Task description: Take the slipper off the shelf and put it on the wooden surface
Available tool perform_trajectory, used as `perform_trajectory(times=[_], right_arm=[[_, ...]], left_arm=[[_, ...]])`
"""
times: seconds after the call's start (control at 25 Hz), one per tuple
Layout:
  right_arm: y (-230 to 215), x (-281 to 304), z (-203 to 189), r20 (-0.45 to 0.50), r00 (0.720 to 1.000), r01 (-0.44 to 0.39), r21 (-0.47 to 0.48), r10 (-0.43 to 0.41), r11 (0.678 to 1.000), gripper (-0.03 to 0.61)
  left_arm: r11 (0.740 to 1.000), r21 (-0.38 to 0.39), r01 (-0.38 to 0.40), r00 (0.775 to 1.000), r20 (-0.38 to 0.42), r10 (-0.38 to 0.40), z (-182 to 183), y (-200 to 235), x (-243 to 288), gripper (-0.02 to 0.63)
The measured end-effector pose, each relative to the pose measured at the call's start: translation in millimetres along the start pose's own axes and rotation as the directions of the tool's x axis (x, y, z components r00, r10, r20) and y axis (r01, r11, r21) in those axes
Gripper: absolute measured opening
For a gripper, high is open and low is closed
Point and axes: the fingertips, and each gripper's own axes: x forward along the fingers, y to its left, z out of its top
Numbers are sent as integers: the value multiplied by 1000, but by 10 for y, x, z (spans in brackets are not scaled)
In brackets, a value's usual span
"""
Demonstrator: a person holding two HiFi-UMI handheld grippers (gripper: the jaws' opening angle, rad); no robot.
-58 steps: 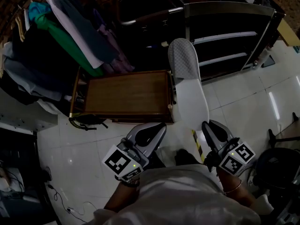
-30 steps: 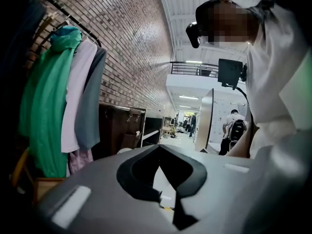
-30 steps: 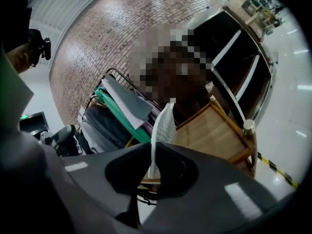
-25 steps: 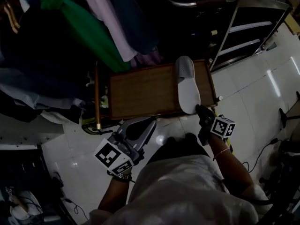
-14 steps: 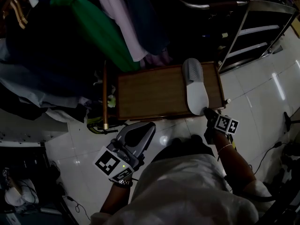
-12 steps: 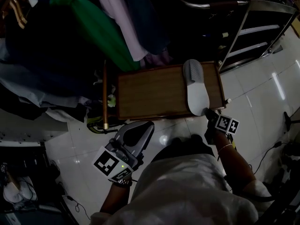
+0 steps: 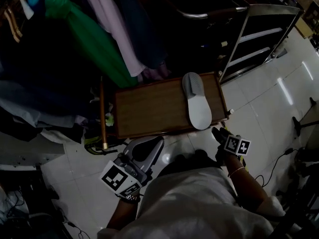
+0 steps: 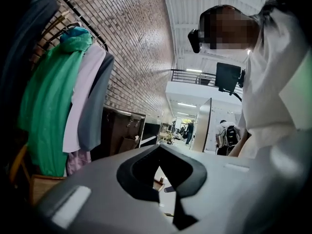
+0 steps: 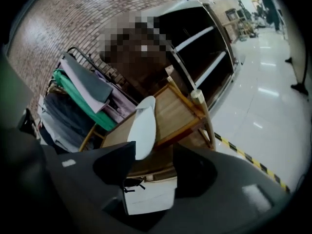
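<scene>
The grey-and-white slipper (image 7: 196, 103) lies flat on the right part of the wooden surface (image 7: 149, 108), toe away from me. My right gripper (image 7: 217, 131) is just behind its heel, near the surface's front edge. In the right gripper view the slipper (image 9: 144, 126) shows its heel end at the mouth of the right gripper (image 9: 155, 152); the jaws are opening and their pads stand apart from it. My left gripper (image 7: 157, 142) hangs over the floor in front of the wooden surface. Its tips (image 8: 159, 146) meet, with nothing between them.
A dark metal shelf rack (image 7: 254, 39) stands at the back right. Hanging clothes (image 7: 94, 39) fill the back left above the wooden surface. White floor tiles (image 7: 259, 108) spread to the right, with yellow-black tape (image 9: 243, 155) on them.
The slipper came down from the air by the shelf onto the wooden surface. The right gripper then let go of the heel and opened. The left gripper stayed low and shut.
</scene>
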Motion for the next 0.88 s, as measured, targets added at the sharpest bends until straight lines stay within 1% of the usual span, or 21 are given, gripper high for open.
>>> perform_trajectory(times=[0.04, 0.08, 0.12, 0.16, 0.2, 0.28, 0.32, 0.4, 0.44, 0.48, 0.52, 0.56, 0.64, 0.76, 0.84, 0.88], right_arm=[[111, -156, 74, 12, 1000, -14, -53, 14, 998, 241], [300, -314, 183, 26, 998, -50, -118, 53, 992, 236], [557, -476, 318, 43, 993, -98, -195, 109, 976, 235], [851, -647, 458, 61, 984, -145, -282, 169, 948, 235], [1156, -821, 589, 78, 971, -180, -373, 224, 910, 235], [1739, -1125, 813, 106, 940, -221, -536, 325, 815, 233], [2007, -1238, 908, 113, 921, -237, -596, 372, 767, 232], [2463, -1409, 1031, 108, 889, -260, -680, 444, 686, 232], [2640, -1474, 1061, 100, 881, -261, -712, 462, 652, 228], [2787, -1523, 1080, 96, 875, -256, -739, 474, 623, 218], [2898, -1554, 1096, 98, 870, -248, -759, 483, 601, 204], [2972, -1572, 1110, 104, 865, -241, -772, 491, 588, 189], [3050, -1646, 1136, 112, 859, -233, -783, 500, 576, 183], [3064, -1958, 1190, 134, 866, -204, -785, 481, 585, 184], [3032, -2180, 1228, 169, 870, -160, -792, 463, 590, 183], [3005, -2261, 1236, 184, 871, -141, -794, 455, 591, 183]], left_arm=[[1000, 8, 15, 1000, 2, -15, 19, -39, 23, -3], [999, 17, 32, 999, 5, -33, 44, -80, 48, -3], [998, 25, 52, 999, 9, -52, 69, -122, 76, -3], [997, 30, 74, 997, 9, -74, 88, -164, 107, -3], [995, 31, 96, 995, 6, -96, 103, -208, 140, -3], [991, 31, 129, 992, 6, -129, 150, -286, 200, -3], [990, 34, 138, 990, 13, -138, 191, -315, 223, -3], [988, 41, 149, 988, 42, -150, 306, -367, 261, -3], [987, 38, 156, 985, 64, -158, 377, -395, 278, -3], [986, 28, 166, 982, 88, -168, 456, -422, 292, -3], [984, 22, 179, 978, 106, -180, 527, -442, 301, -3], [981, 25, 192, 975, 113, -193, 575, -462, 300, -3], [980, 27, 195, 975, 99, -197, 586, -534, 266, -3], [983, -14, 185, 980, 76, -183, 594, -717, 210, -3], [978, -44, 206, 976, 82, -202, 649, -831, 229, -3], [974, -34, 223, 972, 86, -220, 667, -858, 262, -3]])
